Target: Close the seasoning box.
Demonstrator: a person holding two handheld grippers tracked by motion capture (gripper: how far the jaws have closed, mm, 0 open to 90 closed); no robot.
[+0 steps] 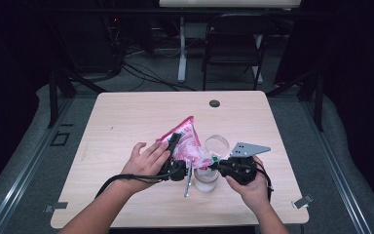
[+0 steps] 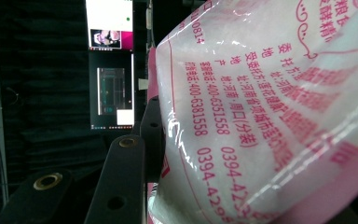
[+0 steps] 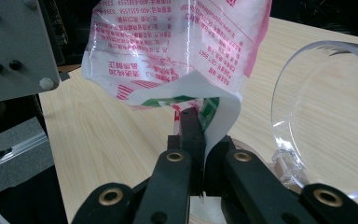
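A pink-and-white printed plastic bag (image 1: 187,139) hangs above the middle of the wooden table (image 1: 126,122), held between both grippers. My left gripper (image 1: 175,142) is shut on the bag's left side; in the left gripper view the bag (image 2: 270,116) bulges against one of its black fingers (image 2: 121,186) and hides the other. My right gripper (image 1: 215,165) is shut on the bag's lower right corner, and the right gripper view shows the thin white edge pinched at its fingertips (image 3: 193,126). A clear glass cup (image 1: 206,181) with a handle stands just below that corner (image 3: 326,116).
A thin metal utensil (image 1: 188,178) lies on the table between the two hands. A round cable hole (image 1: 215,103) sits near the far edge. A dark chair (image 1: 233,44) and a white table leg (image 1: 181,48) stand beyond the table.
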